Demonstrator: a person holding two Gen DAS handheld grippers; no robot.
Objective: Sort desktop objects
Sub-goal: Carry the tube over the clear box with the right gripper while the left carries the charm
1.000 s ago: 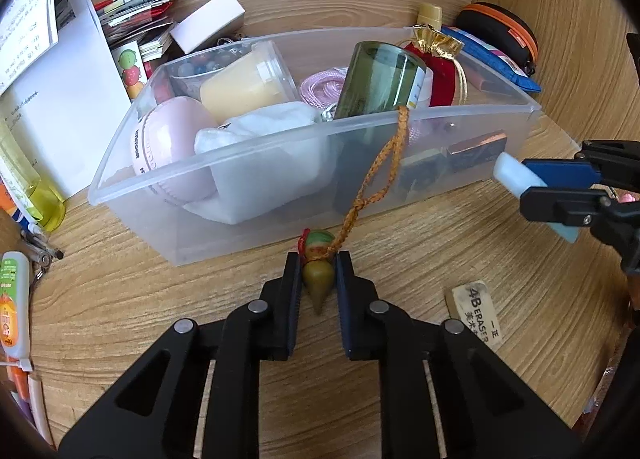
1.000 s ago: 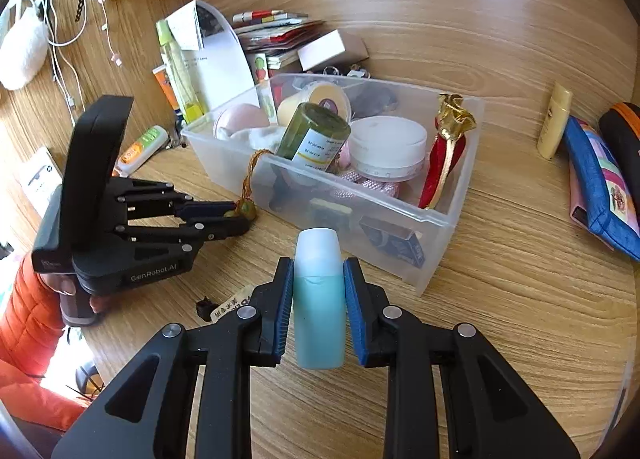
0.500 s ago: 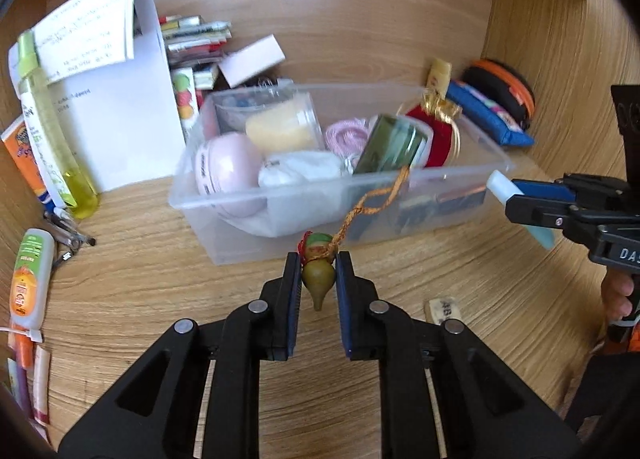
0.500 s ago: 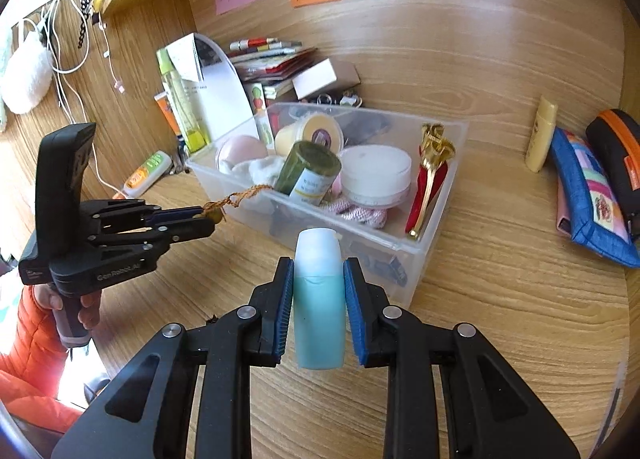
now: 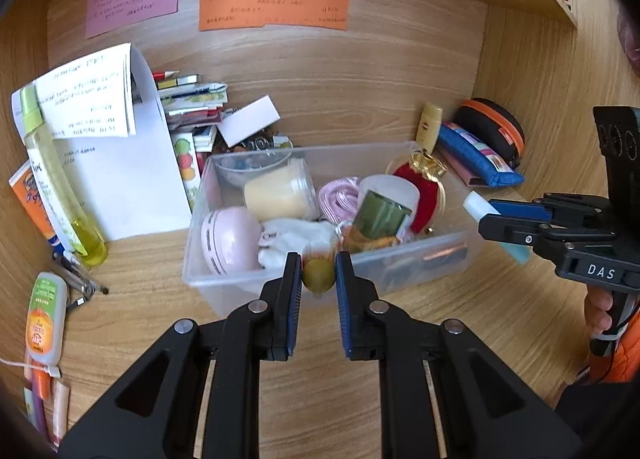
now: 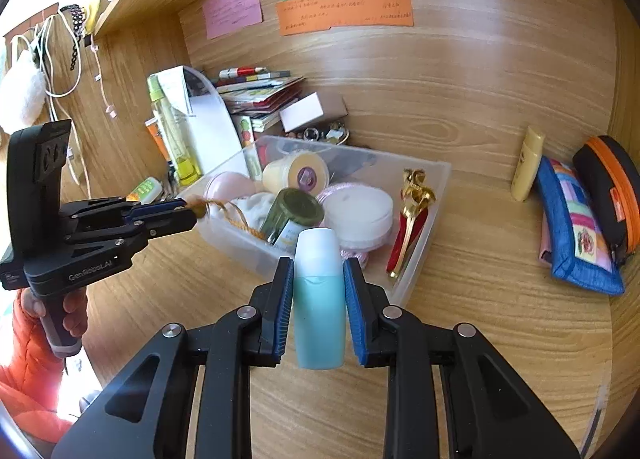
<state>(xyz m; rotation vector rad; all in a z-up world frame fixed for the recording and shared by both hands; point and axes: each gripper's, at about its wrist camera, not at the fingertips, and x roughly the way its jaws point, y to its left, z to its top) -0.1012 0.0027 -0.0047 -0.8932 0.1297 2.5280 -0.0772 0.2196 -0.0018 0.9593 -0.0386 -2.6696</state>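
Observation:
My left gripper (image 5: pixel 318 273) is shut on a small olive gourd charm (image 5: pixel 318 280) whose orange braided cord (image 6: pixel 240 221) trails into the clear plastic box (image 5: pixel 192 255). The charm hangs just above the box's near rim. In the right wrist view the same left gripper (image 6: pixel 192 211) reaches in from the left. My right gripper (image 6: pixel 319 271) is shut on a teal bottle with a white cap (image 6: pixel 320 299), held above the desk in front of the box (image 6: pixel 436 179). The box holds a green jar (image 5: pixel 380 215), a yellow jar (image 5: pixel 278 191), a pink round case (image 5: pixel 228 239) and a red pouch (image 5: pixel 424 187).
Papers (image 5: pixel 116 163), a yellow-green bottle (image 5: pixel 52 179) and tubes (image 5: pixel 44 319) crowd the left. Books and a white box (image 5: pixel 248 121) lie behind. A blue pouch (image 6: pixel 572 231), an orange-trimmed case (image 6: pixel 608 187) and a cream tube (image 6: pixel 528 165) sit at the right. Sticky notes (image 5: pixel 272 9) hang on the back wall.
Both grippers have risen, the left more. The charm went from desk level in front of the box to above its near rim, its cord slackening. The bottle stays gripped.

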